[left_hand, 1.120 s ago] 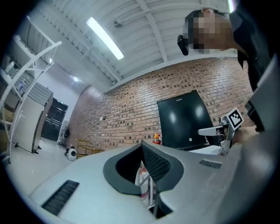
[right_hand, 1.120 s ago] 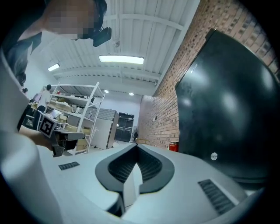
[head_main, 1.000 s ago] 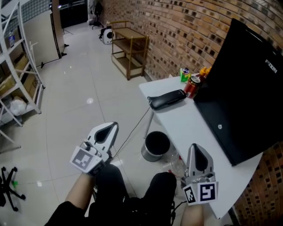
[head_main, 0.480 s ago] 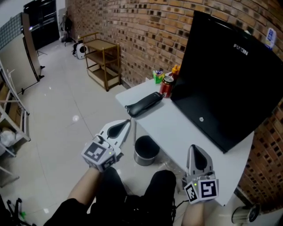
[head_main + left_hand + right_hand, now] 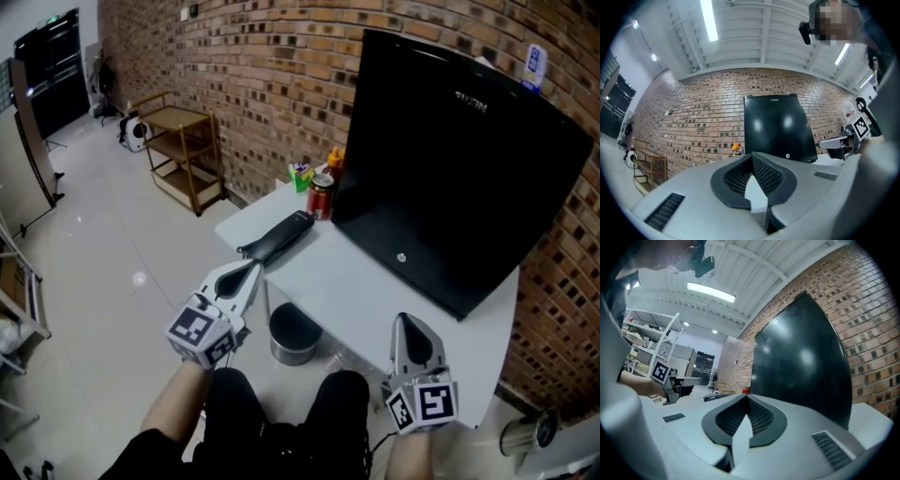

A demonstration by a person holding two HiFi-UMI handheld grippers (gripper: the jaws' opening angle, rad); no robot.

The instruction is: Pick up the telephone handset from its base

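White is the colour of the counter (image 5: 375, 291), which is set against a brick wall (image 5: 244, 75). The telephone handset (image 5: 277, 236) is black and long. It is laid flat near the counter's left corner, close to the edge. Its base cannot be told apart from it. Just behind the handset a red can (image 5: 321, 197) is stood upright. A green thing (image 5: 300, 176) and a yellow bottle (image 5: 335, 159) are seen beside the can, by the wall. A big black screen (image 5: 450, 159) is leaned back against the wall, and much of the counter is covered by it.

The left claw (image 5: 253, 270) is held in the air in front of the counter's left edge. It is pointed at the near end of the handset. It is near the handset but apart from it. Its two jaws are pressed together at the tips, and nothing is held between them.

The right claw (image 5: 405, 323) is held at the near edge of the counter, well apart from the handset. It is pointed at the black screen. Its jaws are closed together too, and nothing is gripped.

A round bin (image 5: 293, 335) is stood on the floor (image 5: 94, 281) under the counter. A wooden shelf (image 5: 183, 145) is placed farther off by the wall.
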